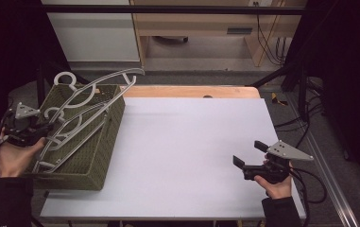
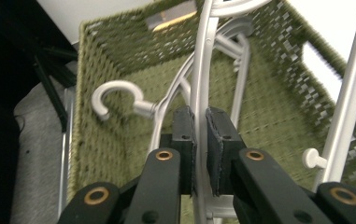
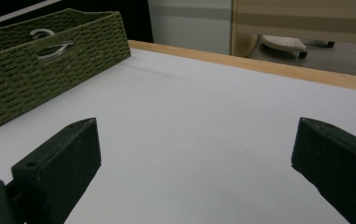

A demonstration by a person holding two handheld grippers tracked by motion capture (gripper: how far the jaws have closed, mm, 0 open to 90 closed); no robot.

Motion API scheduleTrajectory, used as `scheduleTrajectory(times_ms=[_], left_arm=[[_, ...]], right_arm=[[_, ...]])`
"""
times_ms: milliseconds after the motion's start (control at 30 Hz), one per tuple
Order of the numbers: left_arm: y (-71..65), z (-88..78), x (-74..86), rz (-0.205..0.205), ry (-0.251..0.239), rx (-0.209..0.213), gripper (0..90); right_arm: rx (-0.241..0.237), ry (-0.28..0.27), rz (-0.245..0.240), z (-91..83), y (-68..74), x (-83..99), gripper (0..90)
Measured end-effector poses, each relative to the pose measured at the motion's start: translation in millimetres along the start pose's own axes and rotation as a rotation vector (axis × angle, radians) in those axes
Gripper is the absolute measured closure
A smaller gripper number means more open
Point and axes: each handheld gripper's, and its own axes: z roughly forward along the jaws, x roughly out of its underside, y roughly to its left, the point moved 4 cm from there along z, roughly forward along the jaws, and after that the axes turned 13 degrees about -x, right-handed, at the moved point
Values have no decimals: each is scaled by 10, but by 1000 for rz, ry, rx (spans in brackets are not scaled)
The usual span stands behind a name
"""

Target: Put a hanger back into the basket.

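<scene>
A green woven basket (image 1: 103, 142) stands on the left part of the white table and holds several pale grey clothes hangers (image 1: 81, 120). My left gripper (image 1: 43, 132) reaches over the basket's left wall and is shut on one hanger's thin bar (image 2: 200, 93); the two pads (image 2: 185, 135) squeeze it from both sides. That hanger slants up out of the basket toward the far right. Another hanger's hook (image 2: 115, 98) lies against the basket's inner wall (image 2: 119, 60). My right gripper (image 1: 247, 153) rests low over the table's right side, open, with nothing between its fingers (image 3: 63, 158).
The white sheet (image 1: 187, 151) covers the table, and a bare wooden strip (image 1: 192, 91) runs along its far edge. The basket's side with a metal handle (image 3: 49, 46) faces the right gripper. Cables trail off the table's right side (image 1: 310, 184).
</scene>
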Motion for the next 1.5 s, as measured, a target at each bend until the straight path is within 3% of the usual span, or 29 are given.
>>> scheduleTrajectory(times_ms=[433, 667, 867, 1033, 1200, 1500], left_arm=[[249, 89, 213, -20, 39, -51, 827], [399, 114, 374, -13, 75, -91, 827], [460, 128, 442, -14, 87, -101, 827], [526, 172, 523, 6, 113, -130, 827], [527, 210, 565, 14, 127, -136, 827], [365, 291, 626, 56, 158, -153, 827]], right_arm=[[2, 3, 2, 9, 0, 4, 17], [0, 6, -2, 15, -1, 8, 17], [0, 8, -1, 14, 1, 9, 17], [2, 5, 0, 18, 1, 7, 17], [5, 7, 1, 19, 0, 10, 17], [2, 5, 1, 18, 1, 8, 17]])
